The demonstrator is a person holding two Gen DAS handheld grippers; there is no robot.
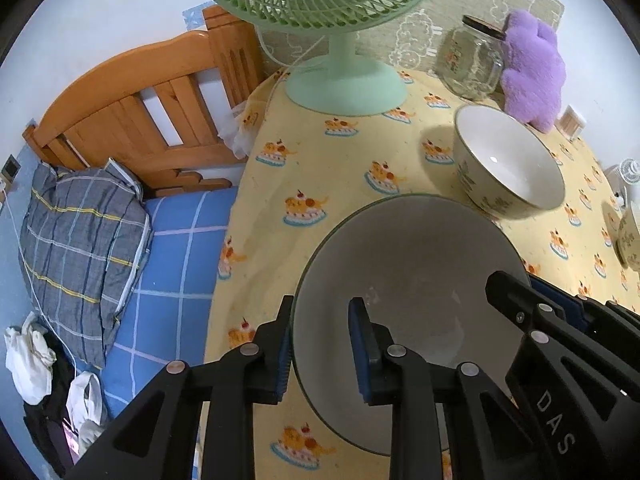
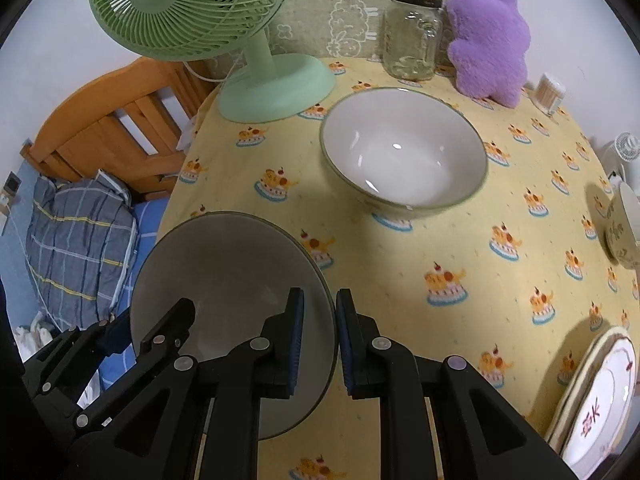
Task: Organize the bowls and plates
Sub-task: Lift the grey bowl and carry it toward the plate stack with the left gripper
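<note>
Two grippers are clamped on the same grey-white bowl (image 1: 404, 280) at the near edge of the counter (image 2: 400, 248), one on each side of it. The left gripper (image 1: 320, 352) has its fingers (image 1: 362, 352) pinching the bowl's left rim, one pad outside the wall and one inside. The right gripper (image 2: 320, 344) pinches the opposite rim the same way, its blue pads tight against the thin wall. Whether the bowl rests on the yellow cake-print cloth or hangs just above it I cannot tell. Farther back on the counter a second bowl (image 2: 404, 152) with a green rim sits upright and apart from the held one. A third patterned bowl (image 2: 624, 228) shows at the right edge, and a plate (image 2: 600, 400) with red characters lies near the front right corner. Behind them stand a green fan (image 2: 240, 40), a glass jar (image 2: 412, 36) and a purple plush toy (image 2: 488, 40). To the left is a bed (image 1: 172, 248) with a checked pillow.
</note>
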